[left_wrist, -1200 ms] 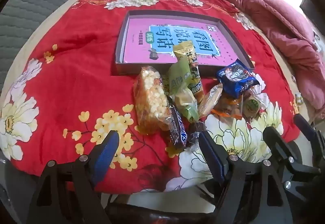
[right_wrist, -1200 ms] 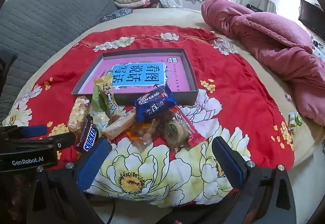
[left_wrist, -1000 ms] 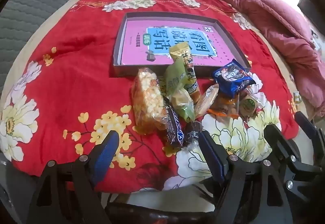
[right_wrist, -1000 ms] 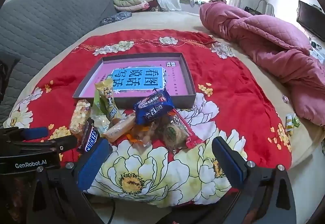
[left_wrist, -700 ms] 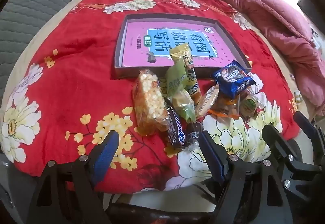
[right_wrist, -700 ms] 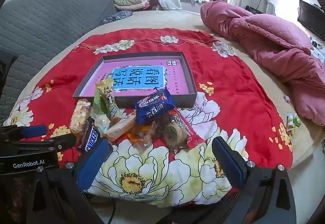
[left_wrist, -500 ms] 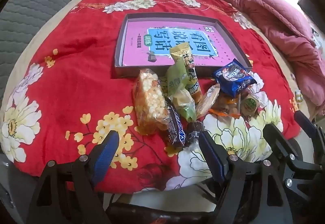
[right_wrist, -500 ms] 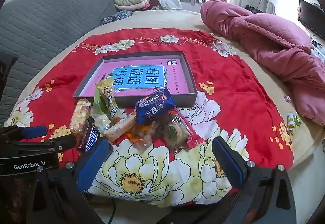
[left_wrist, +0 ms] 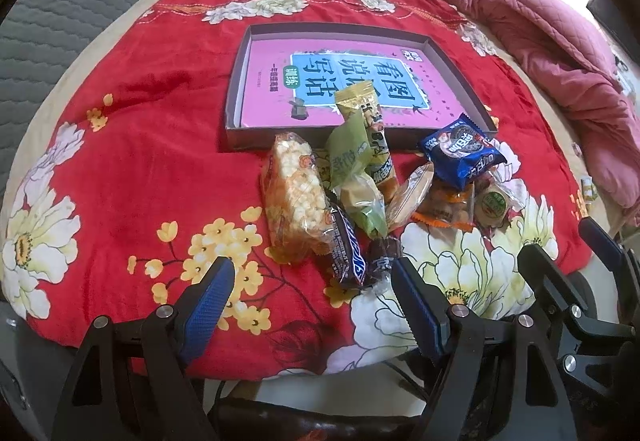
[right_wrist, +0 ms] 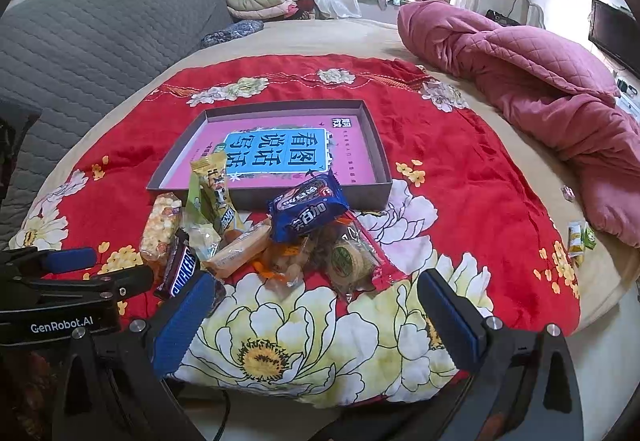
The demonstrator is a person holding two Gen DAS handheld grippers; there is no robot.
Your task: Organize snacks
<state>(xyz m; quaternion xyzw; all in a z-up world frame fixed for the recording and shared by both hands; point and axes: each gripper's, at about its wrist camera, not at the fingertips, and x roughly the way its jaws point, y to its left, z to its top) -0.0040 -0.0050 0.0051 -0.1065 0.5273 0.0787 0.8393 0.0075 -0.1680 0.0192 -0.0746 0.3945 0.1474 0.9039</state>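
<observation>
Because nothing has been picked up yet, both grippers hang at the near edge of the bed with their blue-padded jaws spread wide and empty: the left gripper [left_wrist: 310,305] faces the Snickers bar [left_wrist: 347,253] and the puffed-rice bar [left_wrist: 294,195], while the right gripper [right_wrist: 316,315] sits beside it, facing the round green-labelled cake [right_wrist: 347,260]. The snacks lie heaped together on the red floral cloth [left_wrist: 132,145], just in front of the shallow grey box [left_wrist: 236,101], which holds only a pink workbook [right_wrist: 280,153]. A yellow stick packet [left_wrist: 370,137] leans against the box's front wall, a green packet [left_wrist: 352,161] rests against it, and the blue cookie pack [right_wrist: 306,207] sits on top of the heap, touching that wall. Judging by the layout, the box is the likely destination, so the snacks were piled close to it. Well to the right, two small packets [right_wrist: 580,237] lie apart near the pink quilt [right_wrist: 540,81].
</observation>
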